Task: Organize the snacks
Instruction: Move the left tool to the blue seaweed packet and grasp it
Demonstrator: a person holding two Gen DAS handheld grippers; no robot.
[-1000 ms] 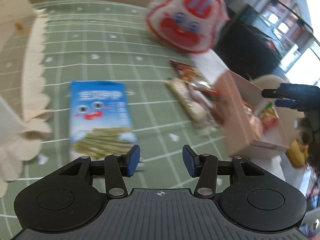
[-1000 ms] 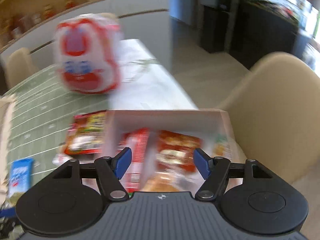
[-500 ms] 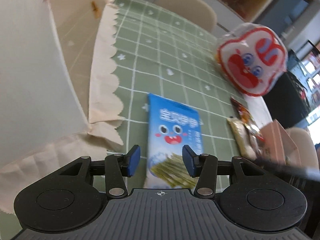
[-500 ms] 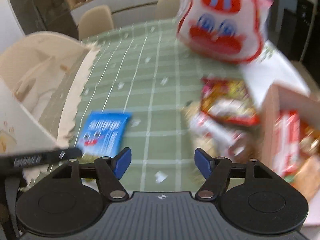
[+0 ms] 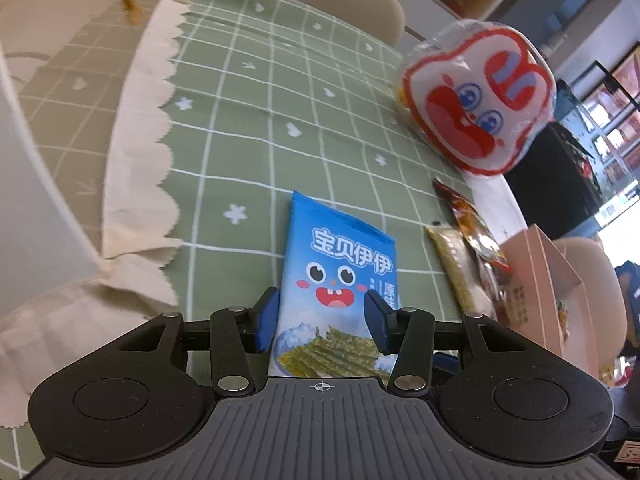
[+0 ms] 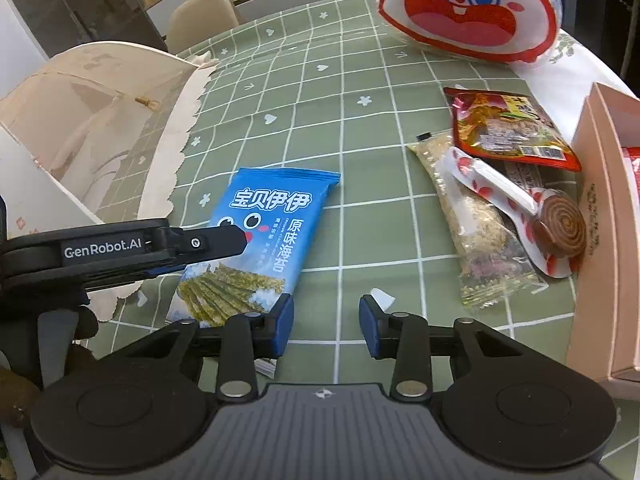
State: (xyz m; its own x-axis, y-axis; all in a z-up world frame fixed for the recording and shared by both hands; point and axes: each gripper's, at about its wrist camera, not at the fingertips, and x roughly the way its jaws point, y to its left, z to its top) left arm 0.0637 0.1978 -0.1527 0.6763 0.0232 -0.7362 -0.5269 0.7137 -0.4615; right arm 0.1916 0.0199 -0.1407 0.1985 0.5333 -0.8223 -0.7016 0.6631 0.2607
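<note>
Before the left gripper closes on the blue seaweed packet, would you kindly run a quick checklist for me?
1. Blue seaweed packet lies between the left gripper's fingers: ok.
2. Left gripper open, pads not yet pressing: ok.
3. Packet flat on the green tablecloth, nothing on top: ok.
4. Right gripper clear of the packet: not ok, its left finger overlaps the packet's near corner; its jaws have just been closing on nothing.
5. Pink box has room: cannot tell.
</note>
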